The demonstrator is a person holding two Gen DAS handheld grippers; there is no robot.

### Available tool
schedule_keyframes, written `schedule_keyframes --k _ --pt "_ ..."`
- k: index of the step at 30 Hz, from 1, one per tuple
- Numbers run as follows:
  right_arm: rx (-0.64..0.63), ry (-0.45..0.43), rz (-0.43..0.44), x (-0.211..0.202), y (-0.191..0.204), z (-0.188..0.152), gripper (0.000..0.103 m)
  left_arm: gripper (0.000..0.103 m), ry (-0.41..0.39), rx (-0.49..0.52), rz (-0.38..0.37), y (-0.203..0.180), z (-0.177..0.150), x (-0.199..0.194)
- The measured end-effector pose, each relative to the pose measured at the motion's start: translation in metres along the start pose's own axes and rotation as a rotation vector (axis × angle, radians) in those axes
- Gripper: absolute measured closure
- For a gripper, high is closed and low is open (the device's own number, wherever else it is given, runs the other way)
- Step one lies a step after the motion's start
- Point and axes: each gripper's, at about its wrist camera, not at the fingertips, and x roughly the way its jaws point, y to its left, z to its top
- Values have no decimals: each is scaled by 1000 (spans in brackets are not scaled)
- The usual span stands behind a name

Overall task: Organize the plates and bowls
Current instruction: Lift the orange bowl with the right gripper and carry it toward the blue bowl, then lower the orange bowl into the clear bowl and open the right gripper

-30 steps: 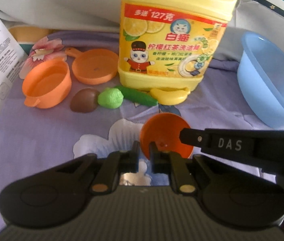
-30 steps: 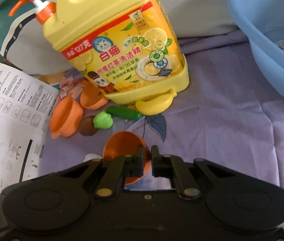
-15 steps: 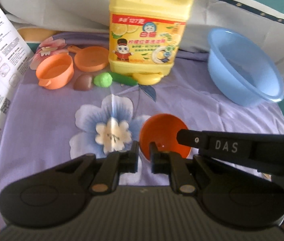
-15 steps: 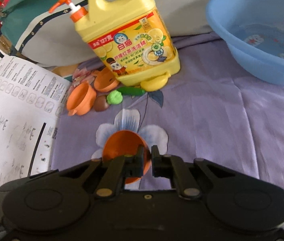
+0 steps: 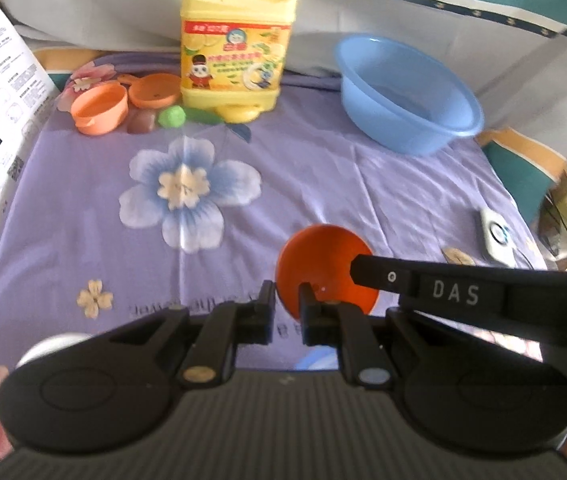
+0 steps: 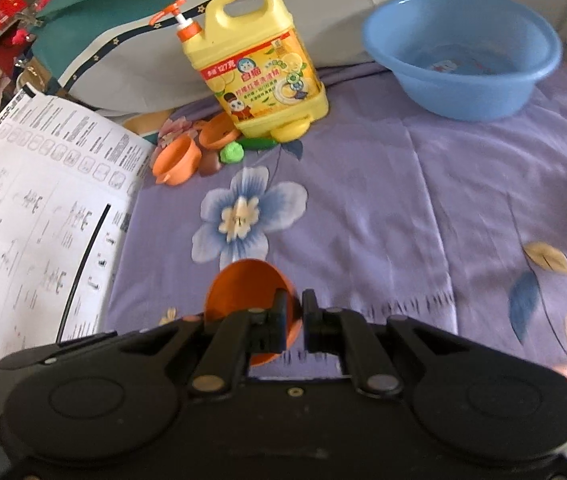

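Observation:
A small orange bowl [image 5: 323,268] is held on edge between both grippers above the purple floral cloth. My left gripper [image 5: 286,300] is shut on its rim. My right gripper [image 6: 294,308] is shut on the opposite rim of the same bowl [image 6: 243,292]; its finger [image 5: 423,284] crosses the left wrist view from the right. An orange toy pot [image 5: 99,108] and an orange toy pan [image 5: 153,90] sit at the far left by the yellow detergent jug [image 5: 235,40].
A blue basin [image 5: 407,96] stands at the far right. Toy food, a green piece [image 5: 171,117], a brown piece [image 5: 141,122] and a banana, lies before the jug. A printed paper sheet [image 6: 35,216] lies left. A white device [image 5: 497,236] lies right.
Both grippers have pulled back from the jug toward the near side of the cloth, carrying the orange bowl. The jug and toys now look smaller and farther away.

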Motion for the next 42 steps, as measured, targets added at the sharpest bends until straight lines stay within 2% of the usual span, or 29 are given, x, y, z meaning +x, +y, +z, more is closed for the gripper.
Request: schedule_keyframes --k 8,14,27,30,32,33,34,37,42 --pt "9 7 -9 -32 -14 -38 96 92 25 21 -21 -18 -38 -19" --pt "17 38 -17 -33 -22 -58 96 91 60 34 -21 -24 -58 -18" --pt "-10 84 -43 -17 -26 -75 95 90 130 38 -3 -23 -71 5" --pt "-4 94 -41 -12 -28 -76 92 90 138 43 -1 -25 -72 9" --pt "-4 98 -38 -11 -28 -76 91 87 139 47 3 -25 -72 11" --pt "-1 98 -32 -10 -29 -76 89 86 137 47 1 -25 -72 11" --pt "5 99 -22 -10 -30 -75 78 80 133 46 1 -25 -72 10" --pt "17 86 -10 -12 -32 -75 53 56 115 48 18 -25 -71 7" --pt "28 63 9 -19 -32 -72 43 44 81 52 25 -25 -69 -3"
